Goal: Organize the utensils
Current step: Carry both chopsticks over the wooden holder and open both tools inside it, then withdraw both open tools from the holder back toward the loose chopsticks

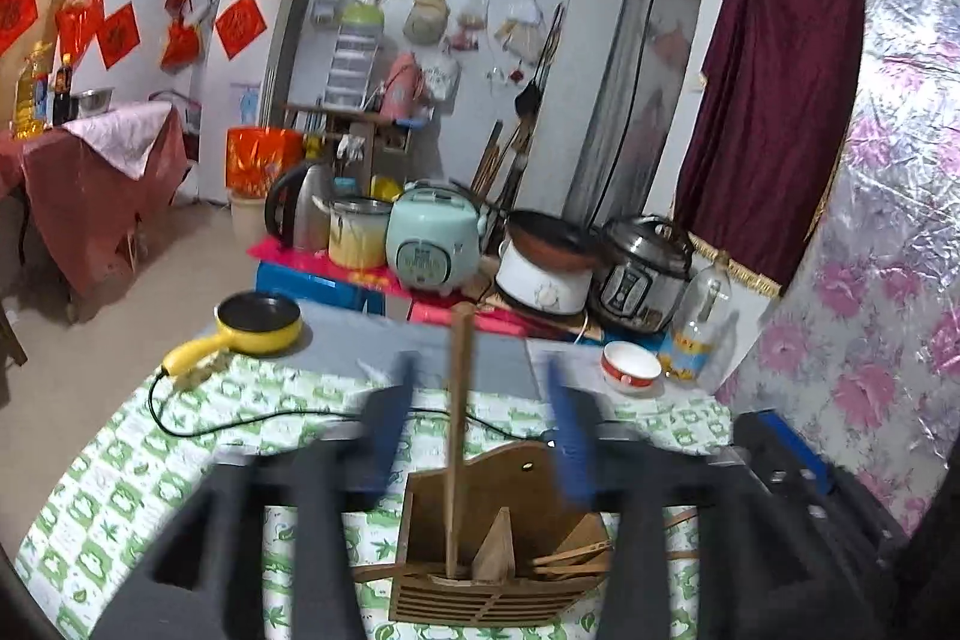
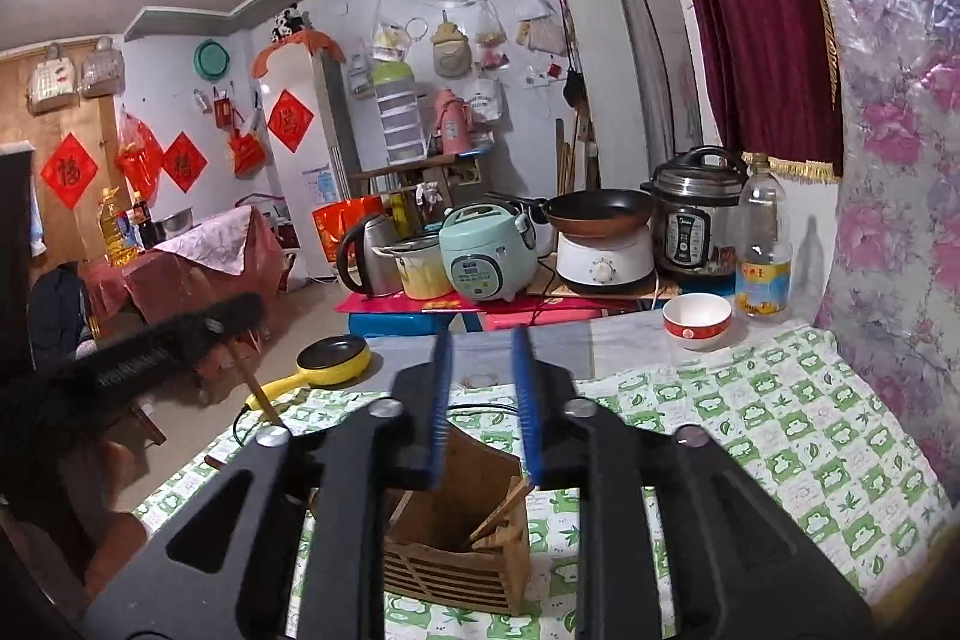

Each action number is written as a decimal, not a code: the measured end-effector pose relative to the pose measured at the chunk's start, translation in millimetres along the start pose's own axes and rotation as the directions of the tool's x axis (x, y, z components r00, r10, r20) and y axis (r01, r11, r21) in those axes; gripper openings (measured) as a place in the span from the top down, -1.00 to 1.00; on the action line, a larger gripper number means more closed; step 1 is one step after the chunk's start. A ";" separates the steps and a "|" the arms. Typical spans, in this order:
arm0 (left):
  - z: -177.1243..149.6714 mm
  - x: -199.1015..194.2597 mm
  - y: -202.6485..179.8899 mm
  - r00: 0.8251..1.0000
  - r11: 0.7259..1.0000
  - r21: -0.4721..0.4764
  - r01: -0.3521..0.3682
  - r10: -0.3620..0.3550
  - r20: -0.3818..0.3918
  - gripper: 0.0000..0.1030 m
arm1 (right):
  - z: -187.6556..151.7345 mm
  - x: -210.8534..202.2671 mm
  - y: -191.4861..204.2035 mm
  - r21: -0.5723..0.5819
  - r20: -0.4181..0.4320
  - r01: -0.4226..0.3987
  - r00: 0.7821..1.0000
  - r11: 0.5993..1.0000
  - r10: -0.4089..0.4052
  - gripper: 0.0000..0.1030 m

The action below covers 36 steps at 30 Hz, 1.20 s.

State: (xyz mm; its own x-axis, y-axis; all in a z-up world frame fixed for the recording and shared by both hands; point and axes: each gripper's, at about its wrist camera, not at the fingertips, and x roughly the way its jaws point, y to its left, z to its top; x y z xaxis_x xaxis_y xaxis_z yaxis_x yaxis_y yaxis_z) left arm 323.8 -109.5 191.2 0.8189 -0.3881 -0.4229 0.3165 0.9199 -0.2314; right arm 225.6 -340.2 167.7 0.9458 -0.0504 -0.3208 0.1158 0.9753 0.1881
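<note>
Left wrist view: green-checked table (image 1: pixel 150 460), wooden holder (image 1: pixel 492 538) in the middle, long stick (image 1: pixel 459 430) standing in it; left gripper (image 1: pixel 480 436) gapes around it, right gripper (image 2: pixel 483 406) narrow, empty; likely release step, next fetch another utensil

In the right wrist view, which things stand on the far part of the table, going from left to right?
Yellow frying pan → red and white bowl → clear plastic bottle.

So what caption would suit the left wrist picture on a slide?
Open left gripper above a wooden utensil holder, one long wooden stick standing upright in it.
</note>
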 end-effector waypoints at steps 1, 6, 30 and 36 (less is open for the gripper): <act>-2.2 3.6 0.3 1.000 1.000 0.009 -0.022 0.022 -0.003 0.03 | 0.4 -2.8 -0.3 -0.002 0.005 0.004 1.000 1.000 -0.004 0.50; -13.4 20.8 8.9 0.998 0.999 0.021 -0.048 0.049 -0.028 0.25 | 1.6 -11.7 -1.0 -0.020 0.019 0.006 1.000 1.000 -0.006 0.39; -44.2 -38.5 17.7 0.991 0.995 0.033 -0.099 0.101 -0.085 -0.59 | -19.0 -63.8 10.1 -0.045 -0.040 -0.046 0.998 0.998 0.044 -0.25; -123.6 -62.3 32.7 0.970 0.976 0.145 -0.163 0.185 -0.157 -0.60 | -72.6 -96.8 7.5 -0.140 -0.112 -0.043 0.993 0.989 0.028 -0.55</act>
State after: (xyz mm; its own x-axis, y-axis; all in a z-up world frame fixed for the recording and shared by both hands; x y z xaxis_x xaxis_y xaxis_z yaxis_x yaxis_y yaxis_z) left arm 223.9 -62.2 101.7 0.7779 -0.2151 -0.5905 0.2452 0.9690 -0.0299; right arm 112.9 -312.3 132.8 0.9087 0.0009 -0.4174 0.0311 0.9971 0.0700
